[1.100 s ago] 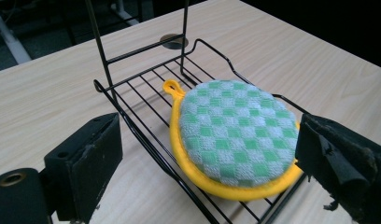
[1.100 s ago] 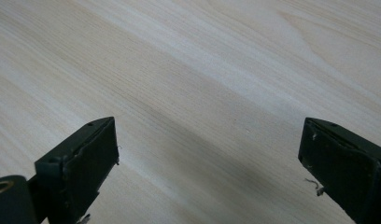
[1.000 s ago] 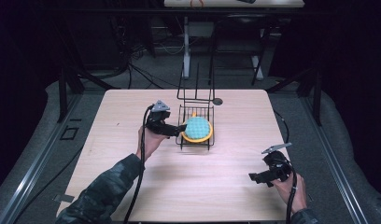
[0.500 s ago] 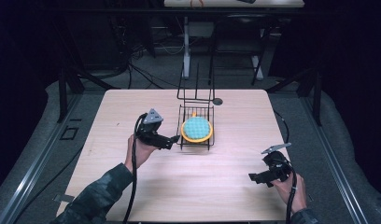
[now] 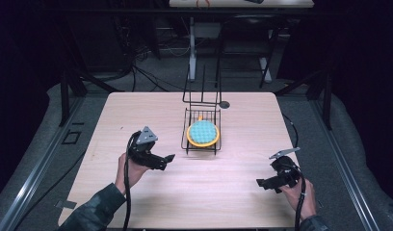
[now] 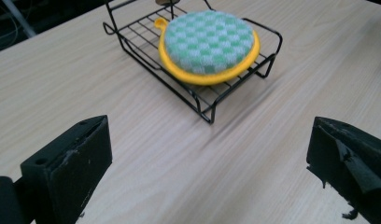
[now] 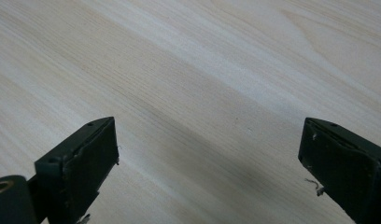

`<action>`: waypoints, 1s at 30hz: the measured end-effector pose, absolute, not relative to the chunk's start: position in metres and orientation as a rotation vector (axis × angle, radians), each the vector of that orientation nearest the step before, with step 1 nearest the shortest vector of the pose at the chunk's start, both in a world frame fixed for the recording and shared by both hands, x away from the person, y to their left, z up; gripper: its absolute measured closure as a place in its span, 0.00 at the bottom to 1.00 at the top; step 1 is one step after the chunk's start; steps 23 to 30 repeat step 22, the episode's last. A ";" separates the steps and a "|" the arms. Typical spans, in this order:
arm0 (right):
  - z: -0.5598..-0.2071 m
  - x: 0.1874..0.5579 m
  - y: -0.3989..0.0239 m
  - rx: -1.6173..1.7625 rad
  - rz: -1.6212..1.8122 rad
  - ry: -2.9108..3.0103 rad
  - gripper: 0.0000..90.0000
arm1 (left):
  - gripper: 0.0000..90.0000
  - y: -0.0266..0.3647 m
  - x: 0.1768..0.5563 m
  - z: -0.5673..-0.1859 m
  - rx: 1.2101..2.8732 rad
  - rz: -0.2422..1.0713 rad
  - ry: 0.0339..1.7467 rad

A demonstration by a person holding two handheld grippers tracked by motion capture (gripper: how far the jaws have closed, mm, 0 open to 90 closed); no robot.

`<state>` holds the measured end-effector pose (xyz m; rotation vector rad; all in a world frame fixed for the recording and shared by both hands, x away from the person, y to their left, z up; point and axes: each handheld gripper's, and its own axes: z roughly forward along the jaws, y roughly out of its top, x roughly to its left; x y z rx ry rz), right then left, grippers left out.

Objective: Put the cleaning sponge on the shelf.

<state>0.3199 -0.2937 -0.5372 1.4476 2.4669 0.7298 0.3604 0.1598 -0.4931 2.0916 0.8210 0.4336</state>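
Since the earlier frame, the left gripper (image 5: 166,159) had drawn back from the wire rack (image 5: 203,144), fingers just opening, empty. Inside the rack lay the sponge (image 5: 203,133). Right gripper (image 5: 262,183) hovered over the worktop (image 5: 233,192), fingers apart.

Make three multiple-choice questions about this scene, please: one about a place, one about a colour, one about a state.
1. Where does the round green checked pad with yellow rim lie?
A. in the black wire basket
B. on the bare wooden table
C. in the right claw

2. What colour is the pad's rim?
A. red
B. yellow
C. white

3. How is the left claw?
A. shut on the pad
B. shut, empty
C. open, empty

Answers: 1 A, wire grid beneath it; 2 B, yellow edge shows; 3 C, jaws stand apart, away from the basket.
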 end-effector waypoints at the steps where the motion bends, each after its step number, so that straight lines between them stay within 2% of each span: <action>1: -0.538 0.320 -0.294 1.447 0.733 2.466 0.05 | 0.00 0.162 0.359 -0.495 2.102 0.422 0.827; 13: -0.538 0.320 -0.293 1.442 0.720 2.474 0.05 | 0.00 0.179 0.355 -0.519 2.167 0.358 0.921; 30: -0.540 0.321 -0.294 1.434 0.715 2.482 0.05 | 0.04 0.178 0.361 -0.526 2.231 0.322 0.922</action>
